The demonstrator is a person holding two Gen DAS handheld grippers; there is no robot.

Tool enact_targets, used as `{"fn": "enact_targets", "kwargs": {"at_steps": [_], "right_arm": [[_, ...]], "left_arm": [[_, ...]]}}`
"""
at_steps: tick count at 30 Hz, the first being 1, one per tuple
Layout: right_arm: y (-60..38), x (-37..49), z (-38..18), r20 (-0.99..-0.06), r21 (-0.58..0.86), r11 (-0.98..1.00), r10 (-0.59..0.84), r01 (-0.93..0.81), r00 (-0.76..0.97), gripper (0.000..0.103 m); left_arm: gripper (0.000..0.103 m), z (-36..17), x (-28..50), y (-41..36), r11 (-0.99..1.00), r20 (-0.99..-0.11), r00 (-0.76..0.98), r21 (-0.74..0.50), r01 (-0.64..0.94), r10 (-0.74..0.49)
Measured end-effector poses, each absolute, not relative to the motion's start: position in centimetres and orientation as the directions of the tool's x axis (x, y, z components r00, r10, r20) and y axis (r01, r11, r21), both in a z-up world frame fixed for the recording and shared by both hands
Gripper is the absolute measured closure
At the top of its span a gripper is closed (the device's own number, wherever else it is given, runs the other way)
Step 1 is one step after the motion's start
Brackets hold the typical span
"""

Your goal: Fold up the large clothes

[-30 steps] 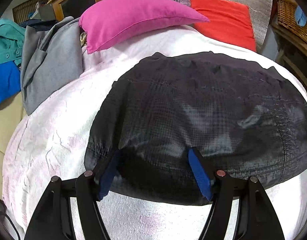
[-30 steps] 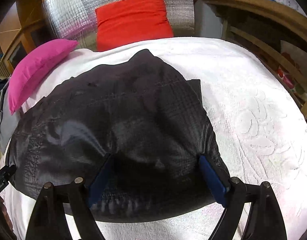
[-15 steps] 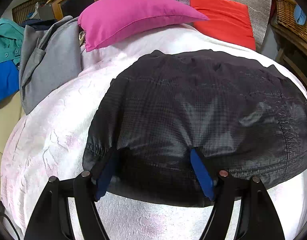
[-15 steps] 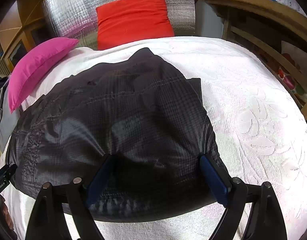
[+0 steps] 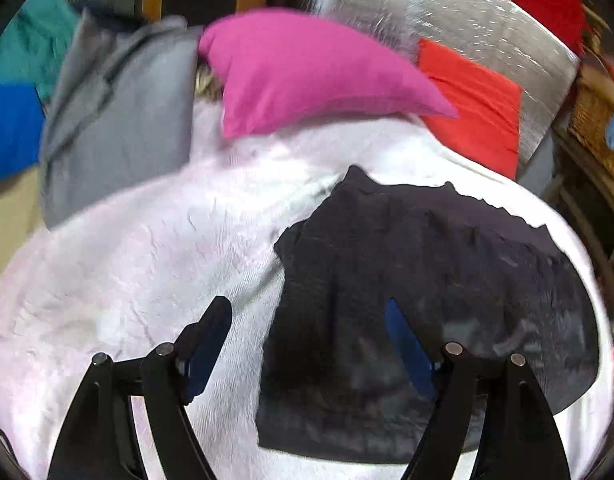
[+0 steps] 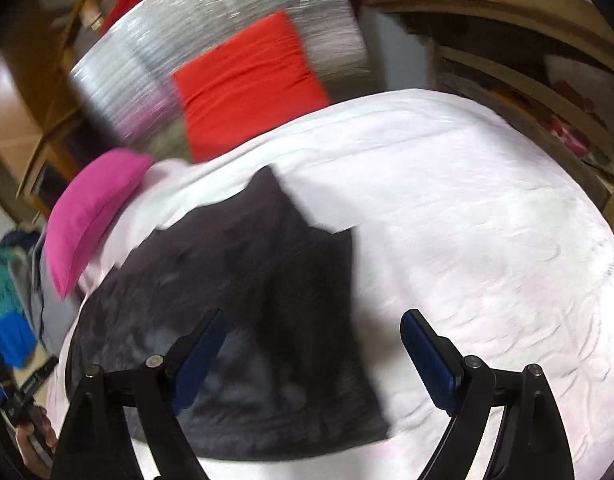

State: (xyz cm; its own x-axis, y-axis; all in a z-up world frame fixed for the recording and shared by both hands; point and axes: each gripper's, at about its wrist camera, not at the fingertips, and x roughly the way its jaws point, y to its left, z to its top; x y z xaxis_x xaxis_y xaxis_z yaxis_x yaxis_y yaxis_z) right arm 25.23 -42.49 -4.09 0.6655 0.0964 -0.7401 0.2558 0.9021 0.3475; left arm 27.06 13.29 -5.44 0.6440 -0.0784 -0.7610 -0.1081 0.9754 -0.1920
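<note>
The dark garment (image 5: 427, 300) lies folded on the white bed (image 5: 147, 260). Both grippers have pulled back from it: the left gripper (image 5: 307, 344) is opening, the right gripper (image 6: 311, 348) stands apart, both empty.

A home bedroom: a bed (image 6: 487, 208) under a white textured spread fills the frame, pink pillow (image 5: 307, 76) and red cushion (image 6: 247, 80) at its head, wooden shelving (image 6: 527, 80) upper right, clothes heaped (image 5: 107, 120) upper left.
</note>
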Motion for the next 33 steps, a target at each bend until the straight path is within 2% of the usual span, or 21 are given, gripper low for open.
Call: {"fn": "enact_targets", "kwargs": {"at_steps": [5, 9, 12, 19, 27, 28, 30, 31, 32, 33], "right_arm": [[-45.8, 28.1, -7.4, -0.769, 0.457, 0.849, 0.228, 0.264, 0.597, 0.012], [-45.1, 30.1, -8.3, -0.748, 0.502, 0.841, 0.303, 0.204, 0.59, 0.012], [-43.9, 31.2, -9.0, -0.737, 0.522, 0.84, 0.355, 0.15, 0.575, 0.016], [-42.1, 32.3, -10.4, -0.77, 0.473, 0.876, 0.359, 0.093, 0.527, 0.041], [-41.9, 32.8, -10.6, -0.782, 0.455, 0.887, 0.352, 0.085, 0.513, 0.04], [-41.8, 32.9, -10.7, -0.784, 0.456, 0.886, 0.352, 0.088, 0.512, 0.04], [-41.1, 33.4, -10.7, -0.796, 0.434, 0.897, 0.341, 0.079, 0.501, 0.048], [-40.6, 33.5, -10.6, -0.805, 0.419, 0.906, 0.338, 0.065, 0.488, 0.065], [-40.4, 33.7, -10.4, -0.809, 0.407, 0.912, 0.331, 0.057, 0.486, 0.081], [-40.0, 33.8, -9.8, -0.814, 0.39, 0.919, 0.32, 0.048, 0.485, 0.085]], "left_arm": [[0.023, -8.1, 30.1, 15.1, 0.954, -0.796, 0.575, -0.286, -0.086, -0.187], [0.023, -8.5, 31.6, 15.1, 0.928, -0.783, 0.546, -0.371, -0.027, -0.297], [0.023, -8.8, 32.6, 15.6, 0.896, -0.768, 0.525, -0.443, -0.022, -0.366], [0.023, -10.9, 33.9, 14.6, 0.893, -0.794, 0.456, -0.45, 0.004, -0.402], [0.023, -11.4, 34.0, 14.7, 0.88, -0.786, 0.448, -0.475, 0.001, -0.425], [0.029, -11.3, 34.1, 14.5, 0.884, -0.787, 0.452, -0.468, 0.008, -0.421], [0.055, -11.4, 34.5, 13.8, 0.882, -0.787, 0.443, -0.472, 0.018, -0.43], [0.067, -11.2, 34.6, 13.5, 0.885, -0.79, 0.445, -0.465, 0.015, -0.422], [0.072, -10.9, 34.6, 13.2, 0.893, -0.794, 0.446, -0.45, 0.024, -0.412], [0.078, -10.3, 34.5, 12.6, 0.908, -0.803, 0.454, -0.417, 0.034, -0.385]]}}
